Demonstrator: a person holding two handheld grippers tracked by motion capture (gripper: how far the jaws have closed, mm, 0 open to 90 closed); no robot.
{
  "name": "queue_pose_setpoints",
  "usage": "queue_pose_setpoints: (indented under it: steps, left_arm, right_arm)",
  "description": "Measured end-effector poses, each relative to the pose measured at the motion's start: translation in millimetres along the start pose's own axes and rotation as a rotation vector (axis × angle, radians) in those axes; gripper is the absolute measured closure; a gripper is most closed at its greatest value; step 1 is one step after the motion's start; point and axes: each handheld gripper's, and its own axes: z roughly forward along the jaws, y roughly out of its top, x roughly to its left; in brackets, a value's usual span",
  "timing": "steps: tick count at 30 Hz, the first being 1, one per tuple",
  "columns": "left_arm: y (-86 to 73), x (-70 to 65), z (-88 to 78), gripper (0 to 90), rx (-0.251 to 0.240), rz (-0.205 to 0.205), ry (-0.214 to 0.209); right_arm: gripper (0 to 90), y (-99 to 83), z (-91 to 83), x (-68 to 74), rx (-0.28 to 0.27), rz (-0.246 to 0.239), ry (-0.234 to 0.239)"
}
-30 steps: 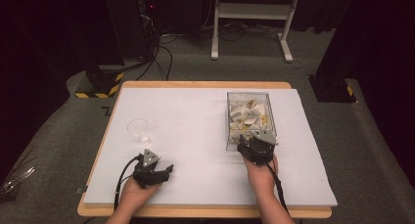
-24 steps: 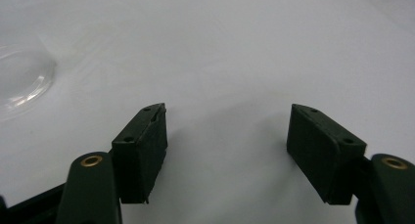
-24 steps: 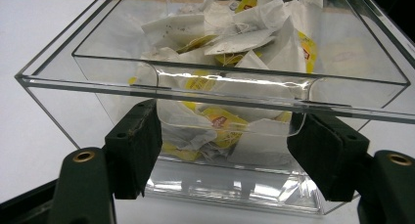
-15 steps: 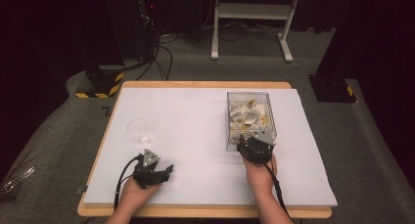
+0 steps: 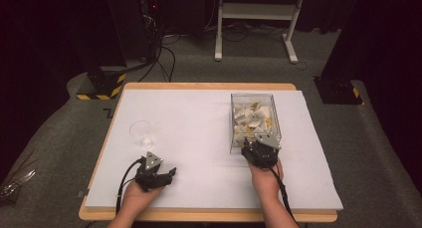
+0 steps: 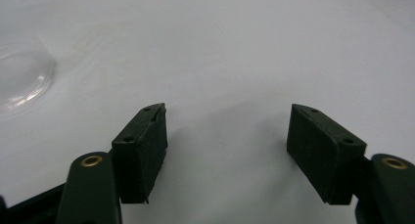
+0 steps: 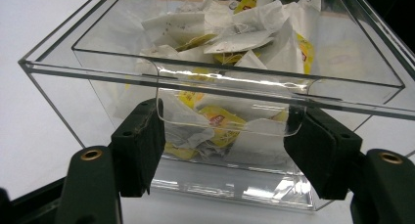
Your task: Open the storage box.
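Right claw (image 7: 225, 136) stands at the near wall of the clear acrylic box (image 5: 255, 122) of white and yellow tea bags (image 7: 230, 33) on the white surface (image 5: 199, 133), jaws wide, flanking its curved front tab, gripping nothing. Next: closing squarely on that tab. Left claw (image 6: 227, 136) rests open, empty.

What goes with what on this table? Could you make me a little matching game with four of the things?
Things:
1. clear box
2. glass cup
3. left gripper
4. right gripper

Descriptions:
A. jaws open over bare white tabletop
B. empty, on the table's left side
C. full of tea bags
D. jaws on either side of the box's front tab

Pairs: 1-C, 2-B, 3-A, 4-D
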Motion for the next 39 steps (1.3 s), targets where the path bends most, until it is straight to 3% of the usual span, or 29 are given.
queue_pose_setpoints:
  steps: [39]
  left_arm:
    - [0.1, 0.1, 0.1, 31.5, 0.0, -0.001, -0.001]
  right_arm:
    - [32.5, -15.7, -23.5, -0.7, -0.012, -0.01, 0.03]
